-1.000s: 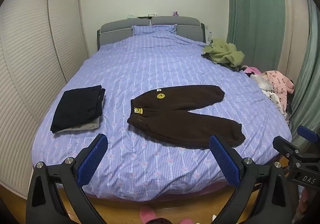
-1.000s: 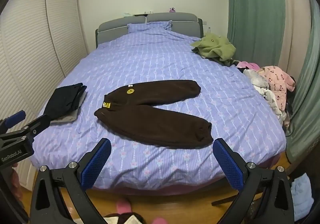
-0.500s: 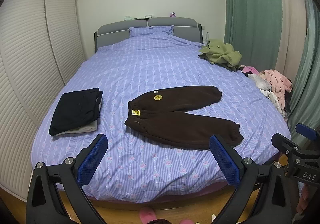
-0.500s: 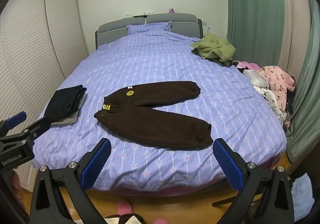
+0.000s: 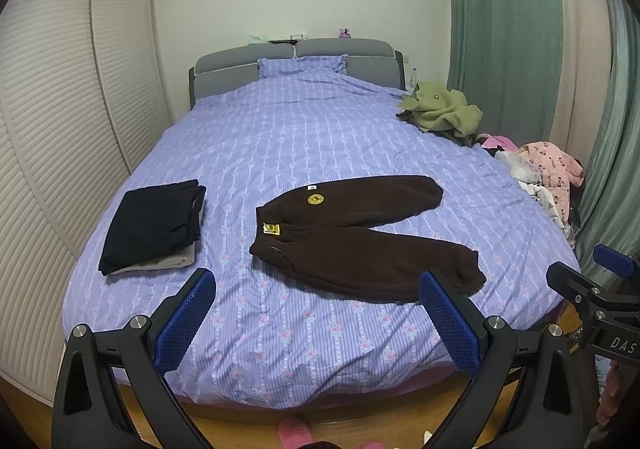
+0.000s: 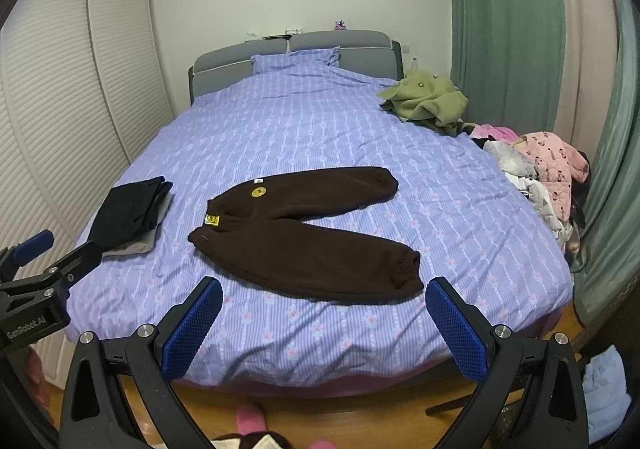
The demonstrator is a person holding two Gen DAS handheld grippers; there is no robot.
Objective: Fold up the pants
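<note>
A home bedroom: ahead of the tongs a double bed with lilac floral bedding and a grey padded headboard, louvred wardrobe doors to their left, green curtains to their right

Brown pants lie spread, seemingly flat, on the bed.

At the lower left of the right wrist view, the left gripper has white letters that say "GenRobot.AI". At the lower right of the left wrist view, the right gripper shows "DAS", cut off by the frame edge. The yellow patches on the brown pants are too small to read.
</note>
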